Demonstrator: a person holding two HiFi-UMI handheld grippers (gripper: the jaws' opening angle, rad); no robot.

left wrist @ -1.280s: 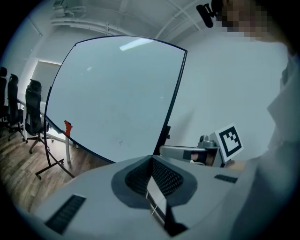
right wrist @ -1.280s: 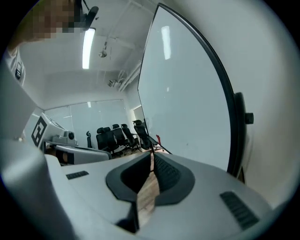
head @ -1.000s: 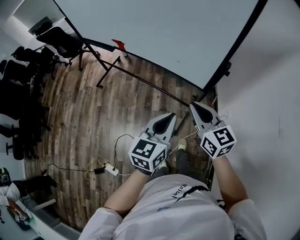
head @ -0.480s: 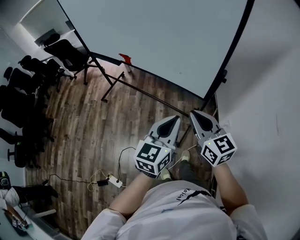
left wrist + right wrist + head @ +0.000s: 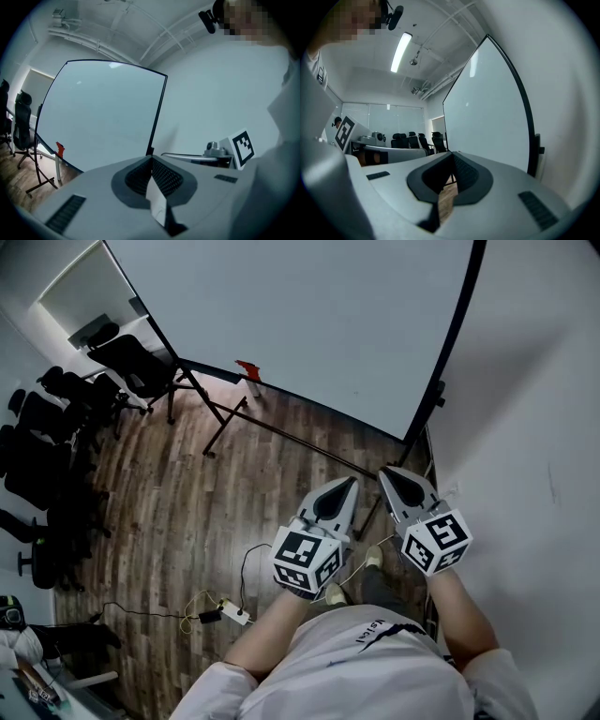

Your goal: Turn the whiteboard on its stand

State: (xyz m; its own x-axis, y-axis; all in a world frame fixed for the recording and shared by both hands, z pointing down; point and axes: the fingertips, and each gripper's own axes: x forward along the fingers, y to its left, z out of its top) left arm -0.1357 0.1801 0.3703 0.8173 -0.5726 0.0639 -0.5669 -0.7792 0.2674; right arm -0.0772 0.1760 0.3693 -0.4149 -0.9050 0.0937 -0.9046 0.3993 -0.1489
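While held level, left claw [image 5: 348,482], right claw [image 5: 385,472] shut.

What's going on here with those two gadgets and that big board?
A person stands before a large whiteboard with a hand-held gripper in each hand. The left gripper and the right gripper are both shut and empty, held side by side near the board's lower right corner. Neither touches the board.

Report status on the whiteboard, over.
Left gripper shut, empty; right gripper same. Whiteboard on stand, untouched. Power strip on floor near feet.
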